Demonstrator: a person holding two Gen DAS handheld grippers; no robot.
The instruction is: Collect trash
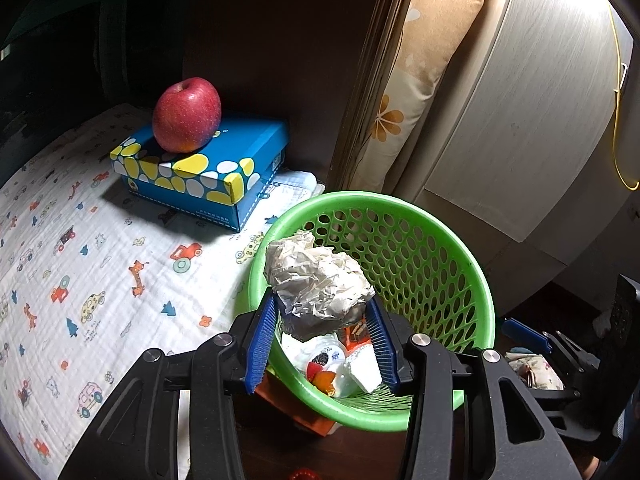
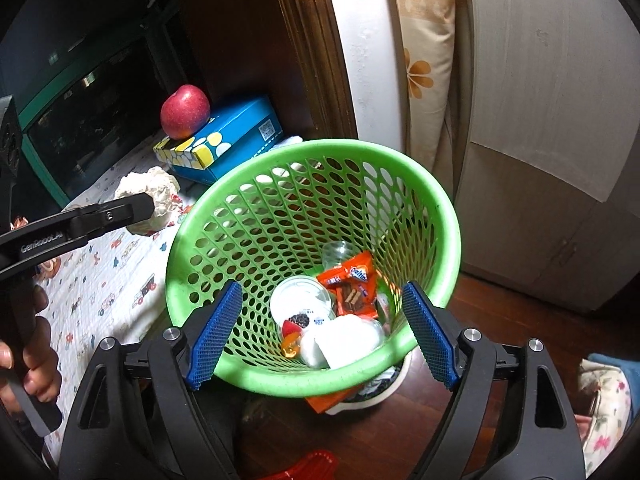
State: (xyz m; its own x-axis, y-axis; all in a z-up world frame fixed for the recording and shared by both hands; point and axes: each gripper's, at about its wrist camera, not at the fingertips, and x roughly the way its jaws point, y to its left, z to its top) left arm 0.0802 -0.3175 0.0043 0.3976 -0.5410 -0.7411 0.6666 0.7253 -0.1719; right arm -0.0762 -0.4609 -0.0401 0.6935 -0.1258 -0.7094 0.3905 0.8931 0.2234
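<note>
**Left Claw Holding Paper Wad at the Basket**

I use the green basket (image 1: 404, 216) as my reference for all positions.

1. Left claw (image 1: 322, 316): I have it pinching a crumpled paper wad (image 1: 316, 280) between its blue pads (image 1: 260, 344). In the left wrist view the wad sits over the near-left part of the basket's opening. In the right wrist view the wad (image 2: 148, 196) appears just left of the basket's (image 2: 440, 208) rim, above the printed cloth (image 2: 100, 288).

2. Right claw (image 2: 322, 332): I have its jaws spread wide and holding nothing, one pad on each side of the basket's near rim.

3. Basket contents: an orange snack wrapper (image 2: 352, 288), a white round lid (image 2: 296, 300) and a white cup (image 2: 344, 340) lie on the bottom.

4. Beyond the basket, to its left: a blue box (image 1: 208, 168) rests on the cloth-covered surface, with a red apple (image 1: 187, 115) on top.
</note>
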